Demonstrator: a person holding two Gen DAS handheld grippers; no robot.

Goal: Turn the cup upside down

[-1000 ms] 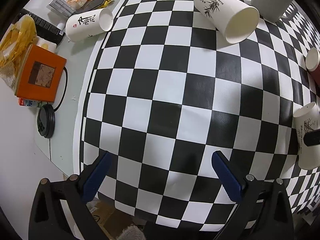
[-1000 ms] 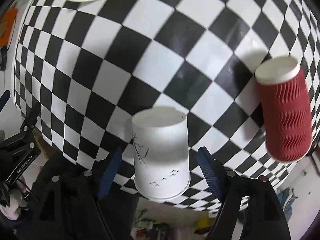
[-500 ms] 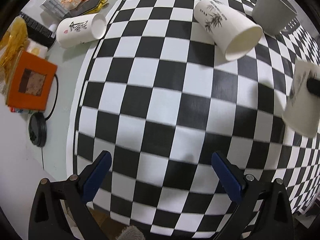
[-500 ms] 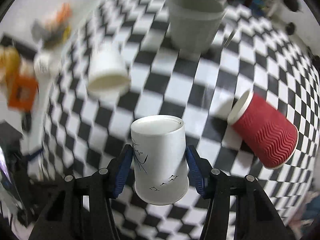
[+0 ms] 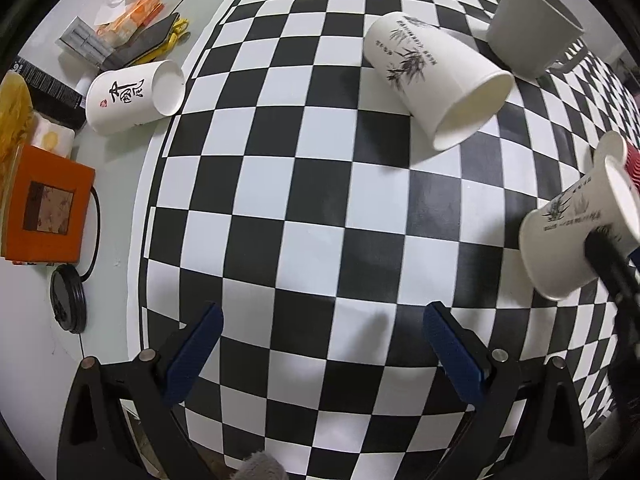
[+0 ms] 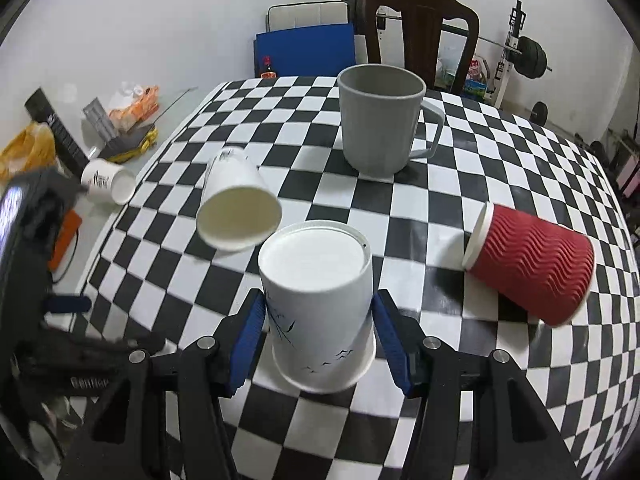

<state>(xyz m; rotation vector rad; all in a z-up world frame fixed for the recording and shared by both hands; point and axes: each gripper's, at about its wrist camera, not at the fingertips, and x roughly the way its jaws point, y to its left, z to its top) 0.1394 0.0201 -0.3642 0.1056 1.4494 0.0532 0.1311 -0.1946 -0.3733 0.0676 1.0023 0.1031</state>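
My right gripper (image 6: 318, 328) is shut on a white paper cup with bird drawings (image 6: 318, 308). The cup's closed base points away from the camera and its rim faces the gripper. It is held above the checkered tablecloth (image 6: 400, 208). In the left wrist view the same cup (image 5: 576, 236) hangs tilted at the right edge, with a black finger across it. My left gripper (image 5: 320, 352) is open and empty over the cloth's near edge.
A white bamboo-print cup (image 6: 236, 208) (image 5: 436, 80) lies on its side. A red ribbed cup (image 6: 528, 264) lies at the right. A grey mug (image 6: 380, 120) stands upright at the back. Another white cup (image 5: 134, 96), an orange box (image 5: 44, 212) and clutter sit left of the cloth.
My right gripper closed on the white cup and lifted it off the table, tipping up to a more level view. The left gripper stayed open and shifted a little.
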